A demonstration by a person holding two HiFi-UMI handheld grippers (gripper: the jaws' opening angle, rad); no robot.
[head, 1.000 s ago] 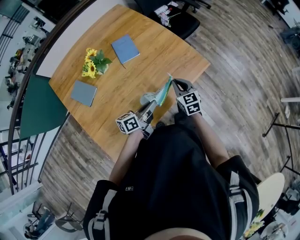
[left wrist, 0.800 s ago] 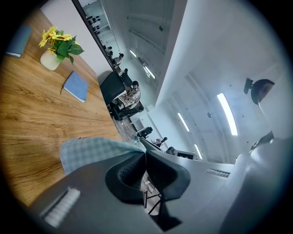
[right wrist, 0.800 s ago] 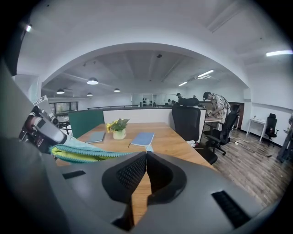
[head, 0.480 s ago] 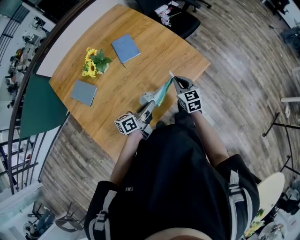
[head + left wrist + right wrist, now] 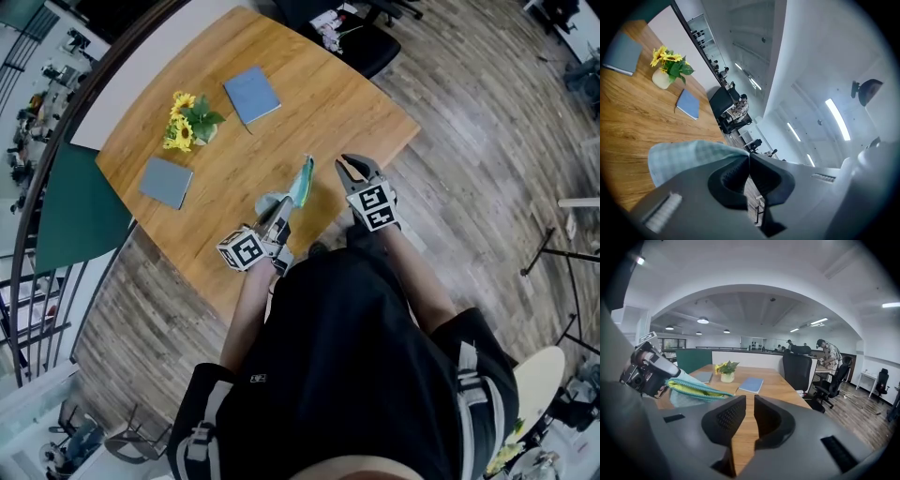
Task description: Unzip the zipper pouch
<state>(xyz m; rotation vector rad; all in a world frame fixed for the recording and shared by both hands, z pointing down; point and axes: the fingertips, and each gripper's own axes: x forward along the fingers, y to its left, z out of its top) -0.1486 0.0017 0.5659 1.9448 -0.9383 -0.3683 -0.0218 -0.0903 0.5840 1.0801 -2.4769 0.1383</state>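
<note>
**Grip.** The left gripper (image 5: pixel 749 157) was pinched tight on one corner of the teal chequered fabric zipper pouch (image 5: pixel 300 183), with the cloth caught between its closed pads. The pouch hung in the air over the near edge of the brown wooden table (image 5: pixel 309 103) and did not rest on it. The right gripper (image 5: pixel 750 401) had just been opening its jaws. They stood slightly apart with nothing between them, and only bare table top showed through the gap.

**Governing relation.** The pouch lay to the left of the right gripper, close beside it but apart from it. Its long axis ran from the clamped corner at the near left out toward the far right, so the free end was the part nearest the right gripper. Seen from that gripper's side, the zipper edge showed yellow lining along much of its length (judged largely unzipped, though the stretch by the left gripper was not clear). Any further pull would, in my judgement, fall to the right gripper, reaching left to that free end.
</note>
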